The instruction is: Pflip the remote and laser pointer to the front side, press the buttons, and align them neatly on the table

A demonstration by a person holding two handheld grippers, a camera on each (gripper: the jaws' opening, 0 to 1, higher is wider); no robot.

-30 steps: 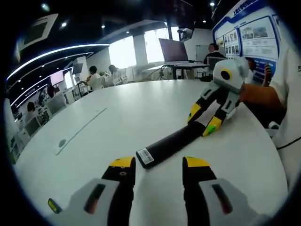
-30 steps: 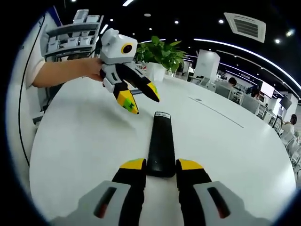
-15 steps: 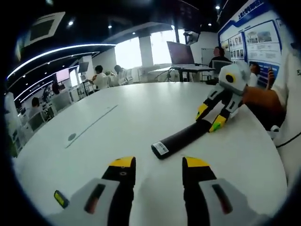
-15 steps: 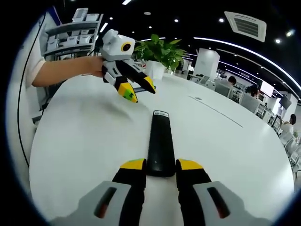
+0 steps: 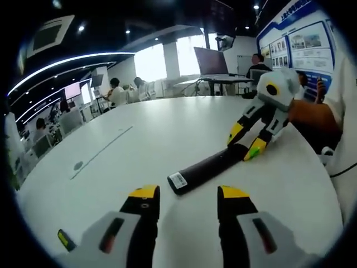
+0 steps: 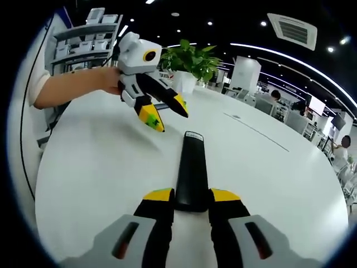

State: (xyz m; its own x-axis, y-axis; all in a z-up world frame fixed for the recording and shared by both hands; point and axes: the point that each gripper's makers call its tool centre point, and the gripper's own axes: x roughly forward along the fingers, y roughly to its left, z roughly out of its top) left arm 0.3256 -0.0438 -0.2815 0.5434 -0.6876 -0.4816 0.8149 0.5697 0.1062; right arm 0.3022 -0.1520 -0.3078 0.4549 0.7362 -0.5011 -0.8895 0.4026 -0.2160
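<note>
The right gripper (image 6: 191, 196) has its yellow-tipped jaws drawn in against the near end of the remote (image 6: 191, 170), one jaw on each long side, so it grips that end. From there the black remote runs straight ahead along the white table (image 6: 89, 167), its plain back up and a small white label at its far end. Beyond that far end and off to one side, the left gripper (image 6: 162, 113) hangs above the table with its jaws spread and nothing between them, held by a hand (image 6: 111, 79). In the left gripper view, the left gripper (image 5: 184, 196) has wide jaws over bare table (image 5: 134, 145), and the labelled end of the remote (image 5: 206, 167) lies just ahead of the tips, apart from them. At the remote's other end the right gripper (image 5: 245, 144) clasps it.
</note>
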